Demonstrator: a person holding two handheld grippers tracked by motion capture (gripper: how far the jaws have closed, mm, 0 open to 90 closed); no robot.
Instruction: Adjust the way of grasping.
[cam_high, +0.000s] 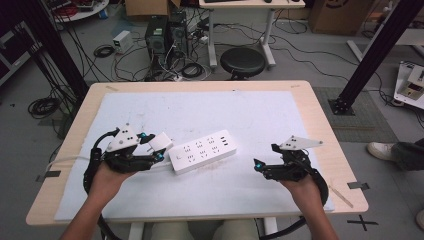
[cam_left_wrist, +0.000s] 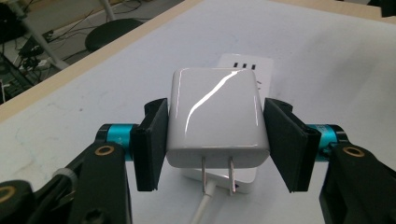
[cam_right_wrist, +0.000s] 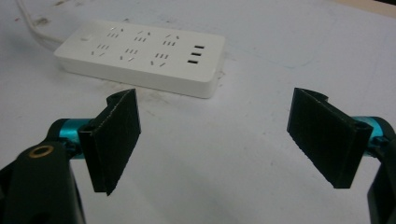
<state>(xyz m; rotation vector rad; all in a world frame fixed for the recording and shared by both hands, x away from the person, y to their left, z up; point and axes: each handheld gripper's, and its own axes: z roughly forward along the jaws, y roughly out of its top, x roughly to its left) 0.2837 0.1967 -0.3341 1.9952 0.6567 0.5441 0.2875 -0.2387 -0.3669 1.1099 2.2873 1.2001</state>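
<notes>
Currently: left gripper (cam_left_wrist: 215, 144) clenched on a white charger (cam_left_wrist: 215, 116) — two prongs facing the camera — held just above the end of the power strip (cam_high: 202, 151). Right gripper (cam_right_wrist: 217, 140) released, near the strip on the white mat (cam_high: 260, 115).

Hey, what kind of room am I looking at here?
Probably a robotics or electronics lab: computer towers and tangled cables on the floor, black frame posts, and a padded work table.

Power strip (cam_high: 202, 151): white, table (cam_high: 320, 120) centre.
Left gripper (cam_high: 159, 150): at 9 o'clock, clasping white charger (cam_high: 160, 142).
Right gripper (cam_high: 261, 166): at 4 o'clock, apart.
</notes>
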